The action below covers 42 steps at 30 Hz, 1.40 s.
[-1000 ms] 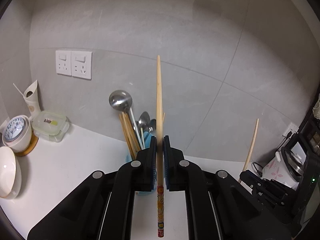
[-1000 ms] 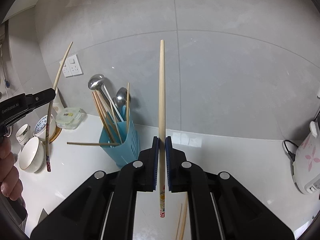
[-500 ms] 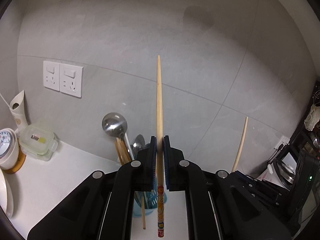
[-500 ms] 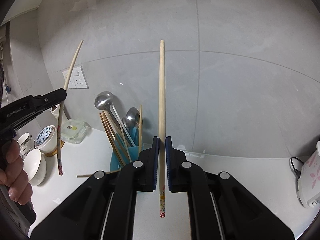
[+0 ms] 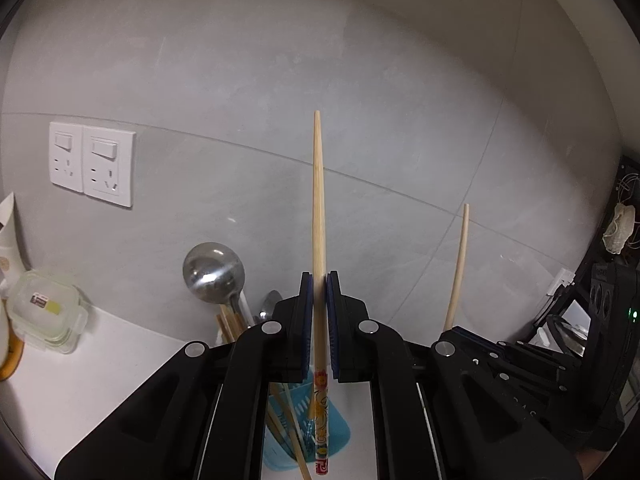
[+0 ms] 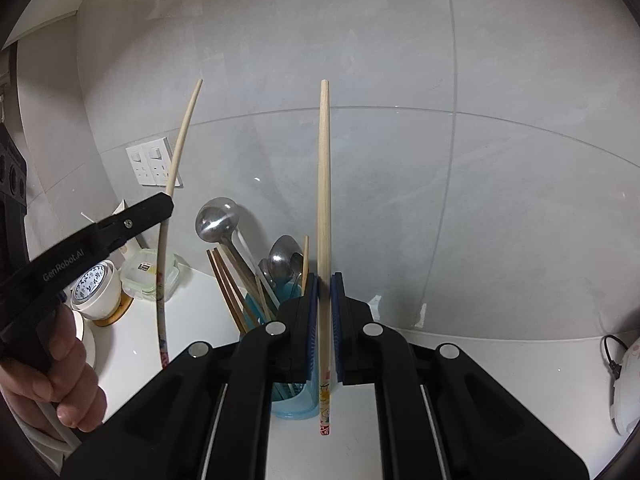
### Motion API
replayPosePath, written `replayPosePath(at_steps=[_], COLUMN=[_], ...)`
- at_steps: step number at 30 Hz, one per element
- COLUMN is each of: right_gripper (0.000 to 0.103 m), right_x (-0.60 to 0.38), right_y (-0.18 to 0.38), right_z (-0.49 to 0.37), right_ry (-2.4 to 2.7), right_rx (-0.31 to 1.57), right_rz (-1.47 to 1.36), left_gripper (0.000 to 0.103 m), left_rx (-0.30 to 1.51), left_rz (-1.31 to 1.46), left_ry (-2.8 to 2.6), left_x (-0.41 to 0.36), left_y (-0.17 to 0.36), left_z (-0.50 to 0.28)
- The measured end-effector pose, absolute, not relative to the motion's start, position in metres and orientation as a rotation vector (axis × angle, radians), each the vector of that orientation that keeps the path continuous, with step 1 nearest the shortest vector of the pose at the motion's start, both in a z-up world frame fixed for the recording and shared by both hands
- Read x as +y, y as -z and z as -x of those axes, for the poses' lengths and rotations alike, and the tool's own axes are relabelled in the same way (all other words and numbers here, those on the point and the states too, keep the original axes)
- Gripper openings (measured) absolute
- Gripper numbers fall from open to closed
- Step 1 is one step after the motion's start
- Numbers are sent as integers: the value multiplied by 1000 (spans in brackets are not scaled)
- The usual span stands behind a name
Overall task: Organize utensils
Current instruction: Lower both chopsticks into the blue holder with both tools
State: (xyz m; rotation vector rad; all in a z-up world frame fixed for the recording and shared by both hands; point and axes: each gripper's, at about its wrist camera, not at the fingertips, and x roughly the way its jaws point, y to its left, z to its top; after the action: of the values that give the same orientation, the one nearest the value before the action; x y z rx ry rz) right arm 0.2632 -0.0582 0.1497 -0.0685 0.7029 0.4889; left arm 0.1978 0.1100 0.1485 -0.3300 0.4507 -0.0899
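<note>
My left gripper (image 5: 319, 280) is shut on a bamboo chopstick (image 5: 318, 208) that stands upright, its painted end hanging over the blue utensil holder (image 5: 336, 432) below. My right gripper (image 6: 324, 282) is shut on a second chopstick (image 6: 324, 184), also upright, its painted end beside the blue holder (image 6: 292, 400). The holder contains a steel ladle (image 6: 216, 220), spoons and several wooden chopsticks. In the right wrist view the left gripper (image 6: 166, 204) and its chopstick (image 6: 176, 160) show at the left, with a hand (image 6: 52, 384) on its grip. In the left wrist view the right gripper's chopstick (image 5: 458, 272) rises at the right.
A white counter (image 6: 480, 360) runs along a grey tiled wall with white sockets (image 5: 92, 164). At the left stand a lidded clear container (image 5: 44, 312) and patterned bowls (image 6: 96, 288). A white flowered appliance (image 6: 626, 384) with a black cord sits at the far right.
Both grippers have moved toward the wall and over the blue holder, which now lies under the fingers in both views. Each still holds its chopstick upright.
</note>
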Motion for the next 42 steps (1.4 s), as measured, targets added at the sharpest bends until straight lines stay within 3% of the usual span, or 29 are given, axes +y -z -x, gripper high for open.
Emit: replayPosePath(at_steps=[29, 42], right_gripper=[6, 6], right_x=[-22, -20], right_y=[-102, -99], right_z=[-294, -296], right_ry=[-615, -618], right_rx=[710, 709], right_rz=[16, 12], left_gripper=[6, 6], left_rx=[483, 440], left_rz=[281, 281], left_ry=[101, 127], left_x=[108, 108], left_y=[-55, -59], left_z=[-231, -235])
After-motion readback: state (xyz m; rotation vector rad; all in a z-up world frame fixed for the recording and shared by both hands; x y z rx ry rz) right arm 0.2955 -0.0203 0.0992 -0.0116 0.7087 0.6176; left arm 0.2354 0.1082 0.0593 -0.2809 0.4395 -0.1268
